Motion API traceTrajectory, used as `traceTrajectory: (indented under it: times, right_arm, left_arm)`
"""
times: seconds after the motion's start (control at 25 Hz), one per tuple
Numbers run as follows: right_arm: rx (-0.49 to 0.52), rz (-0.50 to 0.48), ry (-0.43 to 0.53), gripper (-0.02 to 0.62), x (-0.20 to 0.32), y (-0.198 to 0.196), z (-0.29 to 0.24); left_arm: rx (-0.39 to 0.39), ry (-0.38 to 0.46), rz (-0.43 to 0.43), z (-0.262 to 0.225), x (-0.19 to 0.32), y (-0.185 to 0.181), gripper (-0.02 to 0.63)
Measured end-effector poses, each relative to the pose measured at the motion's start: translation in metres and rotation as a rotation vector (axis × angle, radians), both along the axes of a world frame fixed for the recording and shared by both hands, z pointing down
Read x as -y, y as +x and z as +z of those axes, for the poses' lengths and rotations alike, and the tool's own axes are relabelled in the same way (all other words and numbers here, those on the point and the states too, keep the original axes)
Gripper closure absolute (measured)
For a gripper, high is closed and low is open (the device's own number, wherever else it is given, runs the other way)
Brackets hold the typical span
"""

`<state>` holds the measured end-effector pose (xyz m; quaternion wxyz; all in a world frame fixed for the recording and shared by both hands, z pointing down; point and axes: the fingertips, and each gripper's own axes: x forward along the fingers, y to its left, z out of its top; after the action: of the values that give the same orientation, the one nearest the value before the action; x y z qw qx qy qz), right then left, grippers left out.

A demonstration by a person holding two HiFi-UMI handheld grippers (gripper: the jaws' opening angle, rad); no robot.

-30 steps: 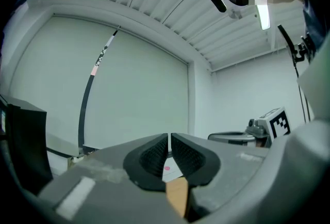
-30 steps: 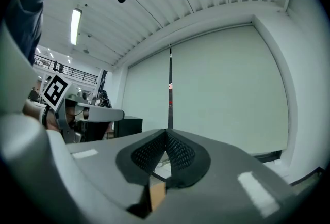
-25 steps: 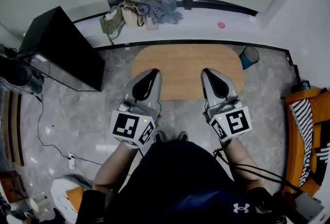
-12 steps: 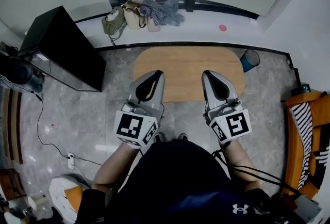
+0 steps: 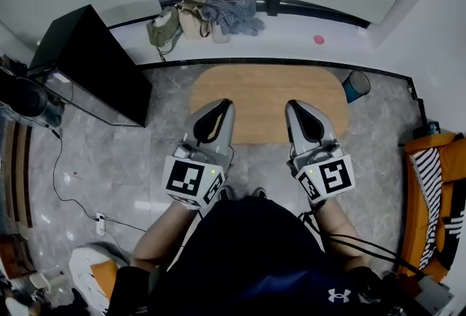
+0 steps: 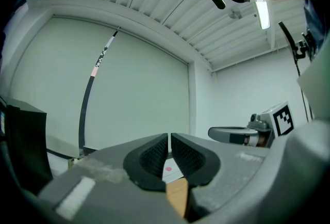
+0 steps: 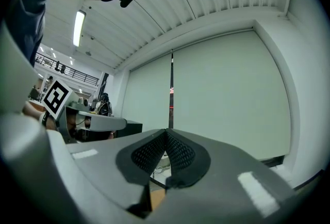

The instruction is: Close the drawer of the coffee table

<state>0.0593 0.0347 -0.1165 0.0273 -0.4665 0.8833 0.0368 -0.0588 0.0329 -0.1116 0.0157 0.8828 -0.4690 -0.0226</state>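
The coffee table (image 5: 268, 100) has an oval light wooden top and stands on the grey floor in front of the person. No drawer shows in any view. My left gripper (image 5: 218, 105) hangs level over the table's near edge at the left, its pads almost touching and nothing between them. My right gripper (image 5: 295, 105) hangs beside it at the right, pads pressed together and empty. In the left gripper view the left gripper (image 6: 169, 138) points at a pale wall, with a sliver of table wood (image 6: 178, 197) below. The right gripper view shows the right gripper (image 7: 165, 132) the same way.
A black cabinet (image 5: 95, 67) stands left of the table. Bags and clothes (image 5: 196, 16) lie on the ledge behind, near a pink spot (image 5: 318, 38). A blue bin (image 5: 354, 83) sits at the table's right end. An orange striped seat (image 5: 437, 191) is at right. A cable (image 5: 65, 191) crosses the floor.
Only the head view has drifted a little. Both grippers keep their place over the table's near edge and stay shut.
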Motion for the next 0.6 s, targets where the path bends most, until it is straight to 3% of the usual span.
traceTrajectory:
  times: [0.6]
  right_arm:
    - [-0.002,0.006,-0.024,0.595,0.0043,0.0059,0.0102]
  left_arm:
    - [0.002,-0.019,-0.005,0.0087,0.0069,0.0042,0.584]
